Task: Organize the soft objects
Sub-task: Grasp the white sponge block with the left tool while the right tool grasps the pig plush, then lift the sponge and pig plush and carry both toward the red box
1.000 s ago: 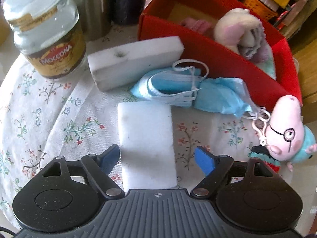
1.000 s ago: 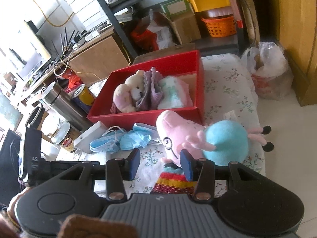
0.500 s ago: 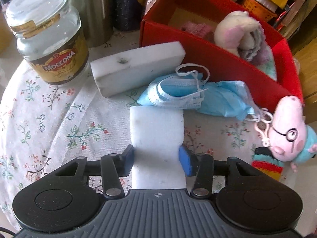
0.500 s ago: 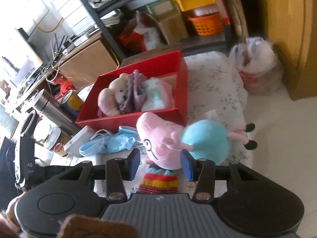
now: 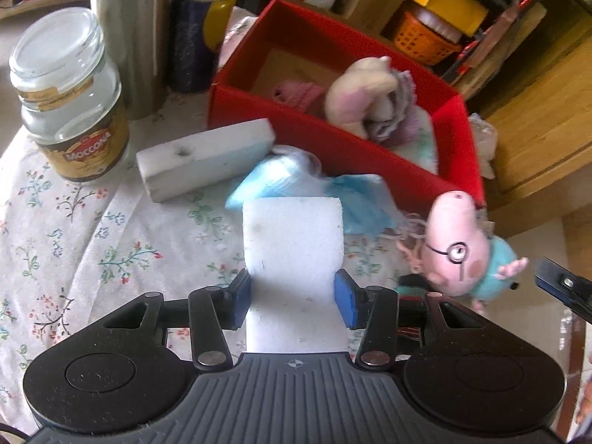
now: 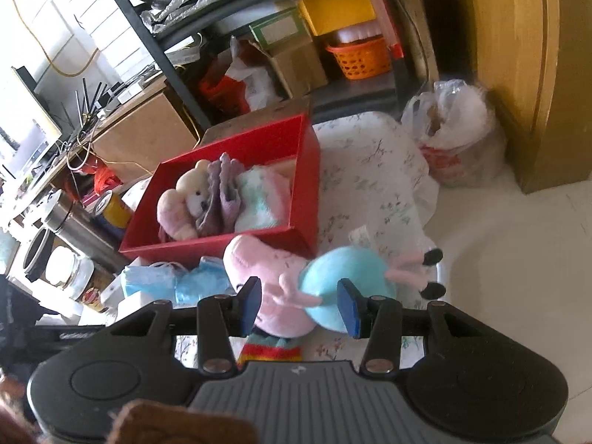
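White sponge [image 5: 294,255] pinched in the left gripper [image 5: 292,298], lifted near the red box [image 5: 325,140]; a second sponge [image 5: 203,157] beside it. Right gripper [image 6: 299,305], just widening, straddles the pig plush [image 6: 296,281].

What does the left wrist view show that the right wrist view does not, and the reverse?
Only the left wrist view shows the left gripper shut on a white sponge, and clearly a second sponge lying on the flowered cloth.

Only the right wrist view shows the right gripper, its jaws just opening around the pig plush without pressing it, and a plastic bag on the floor.

Both show the red box with soft toys inside, the blue masks, the coffee jar and the steel flask.
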A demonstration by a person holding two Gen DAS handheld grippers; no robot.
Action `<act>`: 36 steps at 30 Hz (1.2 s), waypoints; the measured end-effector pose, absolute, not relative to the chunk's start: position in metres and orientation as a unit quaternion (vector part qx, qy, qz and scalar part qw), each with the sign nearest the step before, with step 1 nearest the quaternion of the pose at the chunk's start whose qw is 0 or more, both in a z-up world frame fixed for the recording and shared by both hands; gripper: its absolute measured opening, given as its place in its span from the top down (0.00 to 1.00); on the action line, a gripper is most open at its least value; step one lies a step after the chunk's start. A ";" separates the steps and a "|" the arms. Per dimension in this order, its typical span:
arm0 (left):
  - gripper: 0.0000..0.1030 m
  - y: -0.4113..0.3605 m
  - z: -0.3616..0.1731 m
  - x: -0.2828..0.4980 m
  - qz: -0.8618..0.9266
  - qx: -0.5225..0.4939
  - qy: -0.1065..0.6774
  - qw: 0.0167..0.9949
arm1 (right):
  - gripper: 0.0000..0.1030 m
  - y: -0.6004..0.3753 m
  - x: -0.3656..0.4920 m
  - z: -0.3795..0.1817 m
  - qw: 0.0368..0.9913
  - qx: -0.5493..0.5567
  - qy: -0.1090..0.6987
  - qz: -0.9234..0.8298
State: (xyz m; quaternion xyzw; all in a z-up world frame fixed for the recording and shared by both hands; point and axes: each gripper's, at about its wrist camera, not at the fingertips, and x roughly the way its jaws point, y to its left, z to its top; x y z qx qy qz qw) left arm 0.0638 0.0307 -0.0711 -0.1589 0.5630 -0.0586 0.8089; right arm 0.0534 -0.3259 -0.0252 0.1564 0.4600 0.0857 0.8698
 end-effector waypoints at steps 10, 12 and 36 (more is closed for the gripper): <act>0.56 0.022 -0.053 0.056 -0.106 -0.164 0.544 0.816 | 0.69 -0.311 0.064 -0.023 0.879 0.108 0.457 0.085; 0.56 0.022 -0.053 0.056 -0.110 -0.168 0.543 0.815 | 0.66 -0.303 0.068 -0.019 0.880 0.090 0.453 0.112; 0.55 0.019 -0.065 0.067 -0.143 -0.185 0.574 0.785 | 0.41 -0.233 0.120 -0.095 0.701 -0.340 0.542 0.315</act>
